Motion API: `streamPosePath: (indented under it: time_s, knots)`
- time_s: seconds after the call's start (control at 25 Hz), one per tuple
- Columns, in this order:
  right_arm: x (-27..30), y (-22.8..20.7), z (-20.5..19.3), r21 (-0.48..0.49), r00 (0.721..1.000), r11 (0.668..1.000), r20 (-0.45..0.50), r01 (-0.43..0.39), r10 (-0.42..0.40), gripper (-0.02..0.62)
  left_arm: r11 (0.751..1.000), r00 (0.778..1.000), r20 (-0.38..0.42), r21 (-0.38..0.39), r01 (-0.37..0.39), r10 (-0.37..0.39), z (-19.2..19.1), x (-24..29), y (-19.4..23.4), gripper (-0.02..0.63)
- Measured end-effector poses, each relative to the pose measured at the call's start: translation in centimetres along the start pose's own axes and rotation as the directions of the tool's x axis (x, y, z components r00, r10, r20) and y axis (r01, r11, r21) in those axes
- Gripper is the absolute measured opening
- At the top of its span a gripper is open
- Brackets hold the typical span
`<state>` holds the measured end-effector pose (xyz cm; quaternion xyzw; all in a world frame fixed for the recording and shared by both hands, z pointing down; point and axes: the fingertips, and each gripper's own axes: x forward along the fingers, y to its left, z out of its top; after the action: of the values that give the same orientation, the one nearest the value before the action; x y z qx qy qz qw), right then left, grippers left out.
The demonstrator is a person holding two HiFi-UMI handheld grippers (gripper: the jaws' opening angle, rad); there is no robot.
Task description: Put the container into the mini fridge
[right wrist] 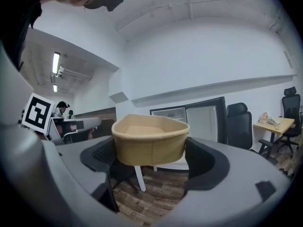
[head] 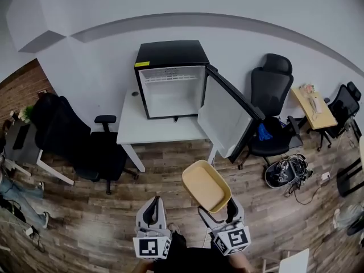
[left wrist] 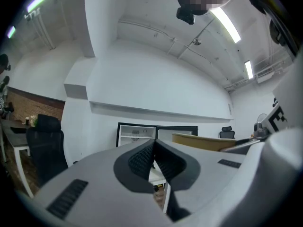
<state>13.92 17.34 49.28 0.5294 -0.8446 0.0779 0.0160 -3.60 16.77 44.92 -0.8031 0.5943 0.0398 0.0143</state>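
One container sat clamped in the right gripper, the left gripper closed and empty; carrying it level into the open mini fridge, clear of the door, seemed best.

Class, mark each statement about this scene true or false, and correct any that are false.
1. The door of the mini fridge is open. True.
2. The container sits inside the fridge. False: the right gripper holds it in the air, short of the fridge.
3. The left gripper has its jaws together with nothing between them. True.
4. The fridge stands on the floor. False: it stands on a white table.
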Motion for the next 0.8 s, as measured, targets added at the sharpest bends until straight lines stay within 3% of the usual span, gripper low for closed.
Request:
streamPosePath:
  time_s: [0.4,0.8]
  knots:
    - [12.7,0.1,2.1,0.019,0.999,0.999,0.003,0.037,-0.037,0.462,0.999,0.998,-0.013,-0.005,0.054,-0.054,-0.9,8.7,8.0,0.008]
    - [22.7,-4.4,3.0,0.009,1.0,1.0,-0.01,0.028,-0.028,0.461,0.999,0.998,-0.033,-0.014,0.046,-0.047,-2.3,17.8,11.0,0.008]
